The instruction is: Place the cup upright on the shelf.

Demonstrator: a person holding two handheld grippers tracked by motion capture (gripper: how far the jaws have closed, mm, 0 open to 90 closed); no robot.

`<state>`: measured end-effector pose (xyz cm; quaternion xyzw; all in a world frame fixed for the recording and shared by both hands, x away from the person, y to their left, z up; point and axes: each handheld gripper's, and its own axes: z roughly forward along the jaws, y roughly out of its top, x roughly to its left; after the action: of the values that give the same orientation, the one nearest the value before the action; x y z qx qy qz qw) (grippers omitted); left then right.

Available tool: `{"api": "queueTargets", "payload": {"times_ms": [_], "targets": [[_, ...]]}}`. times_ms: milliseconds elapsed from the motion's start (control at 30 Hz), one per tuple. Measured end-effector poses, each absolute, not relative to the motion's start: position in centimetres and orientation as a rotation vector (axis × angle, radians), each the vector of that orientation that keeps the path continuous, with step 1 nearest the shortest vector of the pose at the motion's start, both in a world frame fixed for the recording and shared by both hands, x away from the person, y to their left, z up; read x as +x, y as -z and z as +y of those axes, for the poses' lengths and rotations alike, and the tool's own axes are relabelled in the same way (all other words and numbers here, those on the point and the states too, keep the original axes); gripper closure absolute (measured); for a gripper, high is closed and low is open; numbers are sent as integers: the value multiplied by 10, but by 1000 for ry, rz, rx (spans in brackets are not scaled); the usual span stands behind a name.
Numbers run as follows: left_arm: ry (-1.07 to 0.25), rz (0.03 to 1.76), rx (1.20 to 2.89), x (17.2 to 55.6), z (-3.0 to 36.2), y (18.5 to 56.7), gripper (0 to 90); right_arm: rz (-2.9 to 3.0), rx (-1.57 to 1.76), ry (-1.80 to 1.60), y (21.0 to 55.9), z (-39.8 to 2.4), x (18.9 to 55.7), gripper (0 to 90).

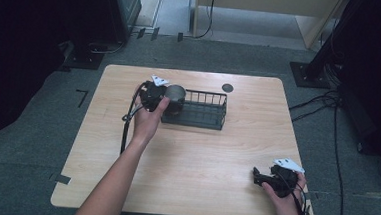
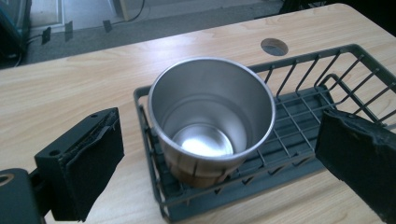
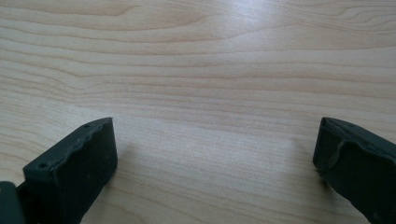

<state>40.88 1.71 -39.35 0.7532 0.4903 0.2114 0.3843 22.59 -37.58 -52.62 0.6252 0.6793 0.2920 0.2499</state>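
Observation:
A steel cup (image 2: 212,119) stands upright in the left end of a dark wire basket (image 2: 303,107) on the wooden table; in the high view the cup (image 1: 175,93) sits just right of my left gripper (image 1: 163,97). In the left gripper view the jaws stand wide apart on either side of the cup without touching it, so the left gripper (image 2: 224,158) is open. My right gripper (image 1: 255,175) rests low at the table's front right corner, held by a hand. Its jaws are spread wide over bare wood, and the right gripper (image 3: 215,154) holds nothing.
The wire basket (image 1: 201,110) lies across the far middle of the table (image 1: 200,153). A round grommet hole (image 1: 227,87) sits behind it. Cables trail from both grippers. Dark stands and cables surround the table on the grey floor.

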Motion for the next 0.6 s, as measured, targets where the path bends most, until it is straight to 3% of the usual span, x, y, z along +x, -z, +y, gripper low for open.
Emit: {"api": "queueTargets", "payload": {"times_ms": [600], "targets": [[-546, 1334, 1895, 378, 62, 419, 16, 1849, 1703, -795, 526, -376, 226, 0]]}}
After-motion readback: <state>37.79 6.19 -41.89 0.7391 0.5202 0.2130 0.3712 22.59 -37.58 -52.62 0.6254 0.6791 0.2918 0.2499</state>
